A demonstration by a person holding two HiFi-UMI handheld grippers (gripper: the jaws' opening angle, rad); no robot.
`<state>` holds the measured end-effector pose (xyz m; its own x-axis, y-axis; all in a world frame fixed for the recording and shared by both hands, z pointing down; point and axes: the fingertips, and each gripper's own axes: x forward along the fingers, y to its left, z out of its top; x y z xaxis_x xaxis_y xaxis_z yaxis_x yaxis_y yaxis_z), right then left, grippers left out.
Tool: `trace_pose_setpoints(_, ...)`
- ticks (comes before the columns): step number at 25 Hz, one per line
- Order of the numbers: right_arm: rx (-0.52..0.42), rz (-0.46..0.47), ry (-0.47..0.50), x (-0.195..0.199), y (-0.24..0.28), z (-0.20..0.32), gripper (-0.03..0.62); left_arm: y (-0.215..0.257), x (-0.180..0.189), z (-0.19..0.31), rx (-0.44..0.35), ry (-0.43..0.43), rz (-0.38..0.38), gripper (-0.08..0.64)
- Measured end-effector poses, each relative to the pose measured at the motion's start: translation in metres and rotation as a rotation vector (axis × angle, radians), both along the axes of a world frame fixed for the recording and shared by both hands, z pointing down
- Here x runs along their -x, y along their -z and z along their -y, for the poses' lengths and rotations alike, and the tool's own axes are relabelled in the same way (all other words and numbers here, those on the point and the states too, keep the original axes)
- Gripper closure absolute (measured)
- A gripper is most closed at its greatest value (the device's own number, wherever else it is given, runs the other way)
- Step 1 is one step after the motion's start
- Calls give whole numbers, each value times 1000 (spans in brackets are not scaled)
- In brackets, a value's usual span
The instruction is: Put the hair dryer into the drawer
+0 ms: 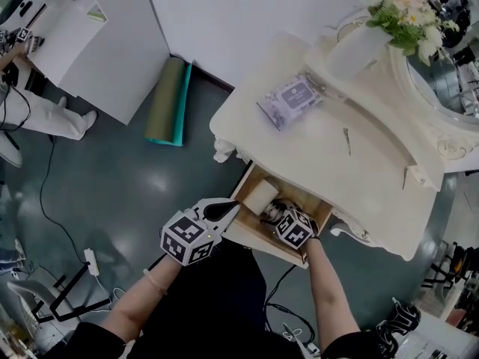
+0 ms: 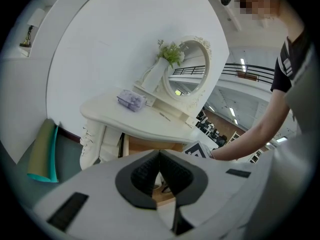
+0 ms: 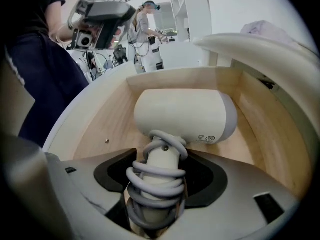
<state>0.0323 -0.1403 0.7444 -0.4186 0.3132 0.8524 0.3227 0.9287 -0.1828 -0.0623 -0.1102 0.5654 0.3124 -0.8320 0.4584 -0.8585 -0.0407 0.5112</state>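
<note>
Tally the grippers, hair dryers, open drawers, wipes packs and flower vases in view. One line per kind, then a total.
Grippers: 2 (left gripper, right gripper)
Hair dryer: 1
Open drawer: 1
Wipes pack: 1
Vase of flowers: 1
Total: 6

Surface: cream-white carved dressing table (image 1: 314, 159) | on it: flat purple plastic wipes packet (image 1: 290, 99), thin metal hair clip (image 1: 347, 140), white vase (image 1: 358, 51) holding white-and-green flowers (image 1: 404, 17), beside oval mirror (image 1: 453, 81) | floor: rolled olive-and-teal mat (image 1: 168, 102) by white wall; white power strip (image 1: 93, 262) well apart.
</note>
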Motion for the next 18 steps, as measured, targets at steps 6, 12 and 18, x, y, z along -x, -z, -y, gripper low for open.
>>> trace_pose_setpoints(6, -12, -24, 12, 1, -3, 0, 304, 2, -6, 3, -2, -25, 4, 560)
trace_pose_setpoints(12, -57, -13, -38, 1, 5, 13, 212, 9, -13, 11, -23, -61, 2, 551)
trace_pose_setpoints(18, -23, 8, -153, -12, 37, 22, 212, 18, -19, 21, -49, -109, -5, 531)
